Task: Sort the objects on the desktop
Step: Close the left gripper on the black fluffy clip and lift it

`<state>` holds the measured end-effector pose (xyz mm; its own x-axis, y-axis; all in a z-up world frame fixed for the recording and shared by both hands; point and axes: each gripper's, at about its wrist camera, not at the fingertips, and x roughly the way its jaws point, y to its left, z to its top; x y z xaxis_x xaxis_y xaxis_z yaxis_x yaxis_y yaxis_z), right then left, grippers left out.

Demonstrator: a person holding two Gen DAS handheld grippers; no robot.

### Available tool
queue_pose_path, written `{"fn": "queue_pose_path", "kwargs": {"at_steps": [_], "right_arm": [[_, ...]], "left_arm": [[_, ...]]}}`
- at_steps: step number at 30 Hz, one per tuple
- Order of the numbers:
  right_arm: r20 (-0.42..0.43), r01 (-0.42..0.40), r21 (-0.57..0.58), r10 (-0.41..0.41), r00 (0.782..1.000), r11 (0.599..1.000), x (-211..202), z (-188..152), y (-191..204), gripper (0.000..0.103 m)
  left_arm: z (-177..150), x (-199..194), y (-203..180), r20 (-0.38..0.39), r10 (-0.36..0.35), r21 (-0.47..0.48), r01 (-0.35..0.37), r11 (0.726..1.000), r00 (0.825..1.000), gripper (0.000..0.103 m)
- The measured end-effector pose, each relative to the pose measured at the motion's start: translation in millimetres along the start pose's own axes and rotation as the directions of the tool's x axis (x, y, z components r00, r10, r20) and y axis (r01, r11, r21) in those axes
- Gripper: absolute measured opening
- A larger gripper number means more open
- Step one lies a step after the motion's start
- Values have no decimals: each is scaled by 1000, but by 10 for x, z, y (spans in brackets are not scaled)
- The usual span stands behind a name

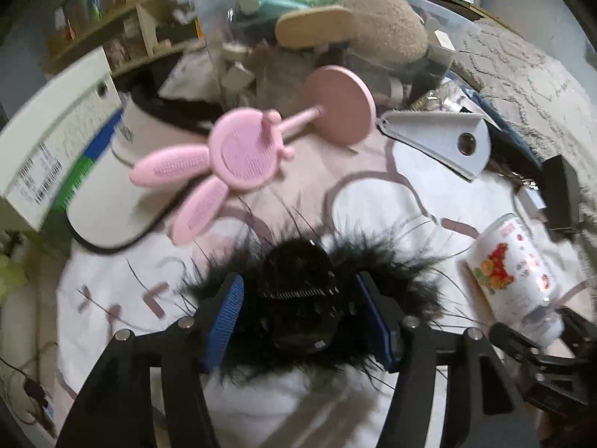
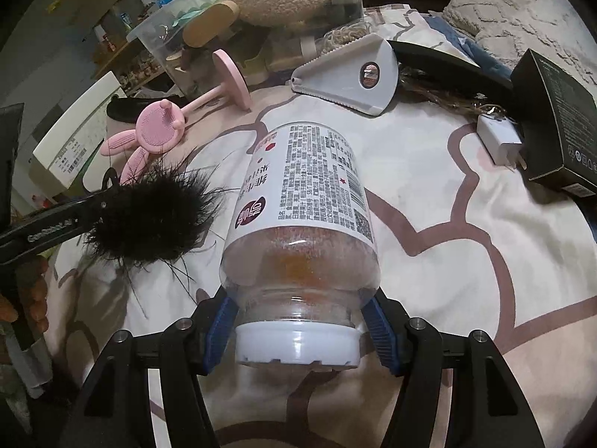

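A black furry hair clip point(image 1: 298, 261) lies on the white patterned sheet point(image 1: 373, 205). My left gripper point(image 1: 298, 280) is closed around it, and its fur touches both blue pads. In the right wrist view the same clip point(image 2: 149, 220) sits at the tip of the left gripper's fingers point(image 2: 74, 220). A clear bottle point(image 2: 306, 186) with a white label and white cap lies on its side with the cap towards me. My right gripper point(image 2: 300, 304) is shut on its neck just above the cap. The left wrist view shows this bottle point(image 1: 511, 268) at the right.
Behind stands a clear plastic box point(image 2: 160, 48) holding a plush toy and a wooden brush. In front of it lie a pink rabbit-shaped stand point(image 1: 242, 153) and a grey triangular tool point(image 1: 440, 142). A white visor point(image 1: 112, 201) and carton point(image 1: 48, 149) are left. A black box point(image 2: 559, 119) and white charger point(image 2: 500, 142) are right.
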<state>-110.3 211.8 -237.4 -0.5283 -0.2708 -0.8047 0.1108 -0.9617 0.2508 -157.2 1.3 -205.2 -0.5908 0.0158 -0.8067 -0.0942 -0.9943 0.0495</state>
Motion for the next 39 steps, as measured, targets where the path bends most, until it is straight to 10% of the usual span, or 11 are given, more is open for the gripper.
{"fn": "queue_pose_path", "kwargs": {"at_steps": [15, 39], "right_arm": [[-2, -6, 15, 6, 1000, 1000, -8, -7, -10, 65], [-18, -3, 17, 3, 1000, 1000, 7, -51, -14, 65]], "left_arm": [[-114, 136, 8, -17, -10, -81, 9, 997, 1000, 37], [-91, 182, 170, 29, -72, -219, 77, 973, 997, 54]]}}
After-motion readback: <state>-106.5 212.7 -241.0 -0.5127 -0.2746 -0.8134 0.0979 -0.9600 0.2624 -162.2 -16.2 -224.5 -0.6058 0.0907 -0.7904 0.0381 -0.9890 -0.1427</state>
